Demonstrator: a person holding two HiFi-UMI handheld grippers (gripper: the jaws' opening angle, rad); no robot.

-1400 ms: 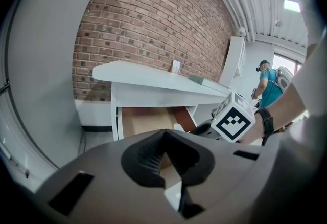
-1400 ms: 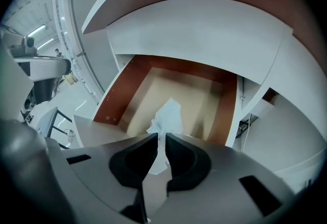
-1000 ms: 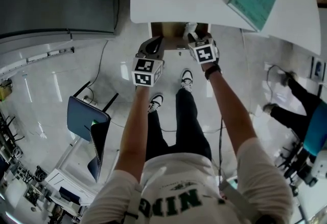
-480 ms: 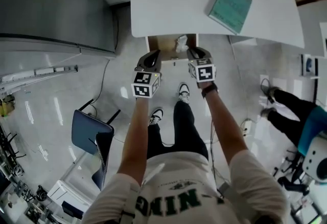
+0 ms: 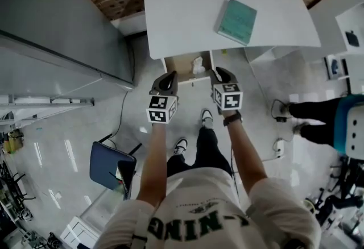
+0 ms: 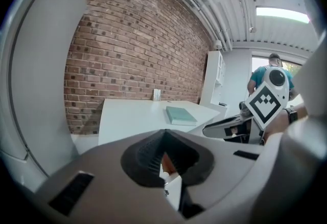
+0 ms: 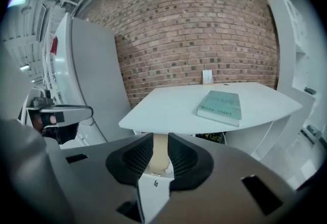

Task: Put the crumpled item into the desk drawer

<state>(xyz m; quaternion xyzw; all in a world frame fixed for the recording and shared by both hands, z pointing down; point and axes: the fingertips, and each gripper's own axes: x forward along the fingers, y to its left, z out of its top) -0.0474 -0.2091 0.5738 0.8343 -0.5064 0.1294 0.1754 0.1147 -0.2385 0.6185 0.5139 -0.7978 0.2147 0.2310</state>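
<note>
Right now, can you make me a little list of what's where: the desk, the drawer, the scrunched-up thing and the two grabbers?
desk: white, against a brick wall
book: teal, lying flat on the desk
drawer: open, under the desk's front edge
crumpled item: white, lying inside the drawer
left gripper: just in front of the drawer, jaw tips together, holding nothing
right gripper: just in front of the drawer, jaws slightly apart, holding nothing
task: item is in, drawer not yet shut

Bright, even | ceiling light (image 6: pixel 282 12) glares | fisheye edges — dark vignette | focus sharp
</note>
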